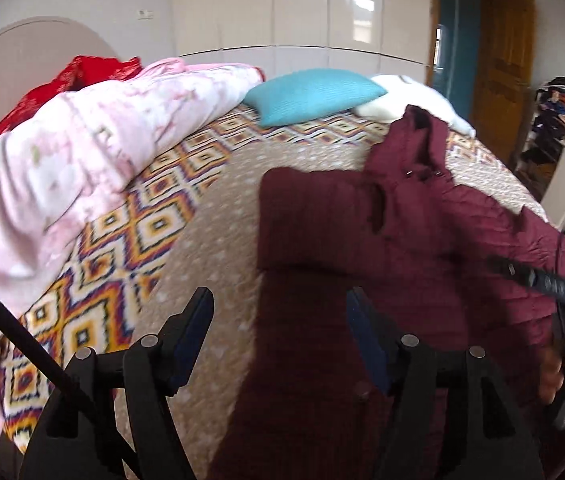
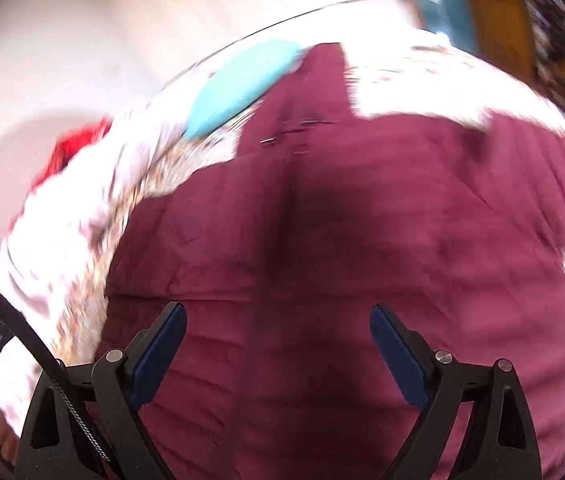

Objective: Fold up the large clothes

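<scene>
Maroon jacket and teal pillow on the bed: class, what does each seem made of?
Maroon jacket: probably padded synthetic shell, matte; stitched horizontal quilting lines show.
Teal pillow: apparently ribbed knit or woven fabric, matte; fine parallel ridges show.

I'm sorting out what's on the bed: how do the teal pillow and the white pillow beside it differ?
The teal pillow is bright blue-green with a fine ribbed texture, while the white pillow looks plain and smooth. The teal pillow shows whole, clear of the clothes; the white pillow is partly hidden behind the hood of the maroon jacket. The teal one lies nearer the pink quilt; the white one nearer the door side. Both lie at the far edge of the patterned bedspread.
</scene>
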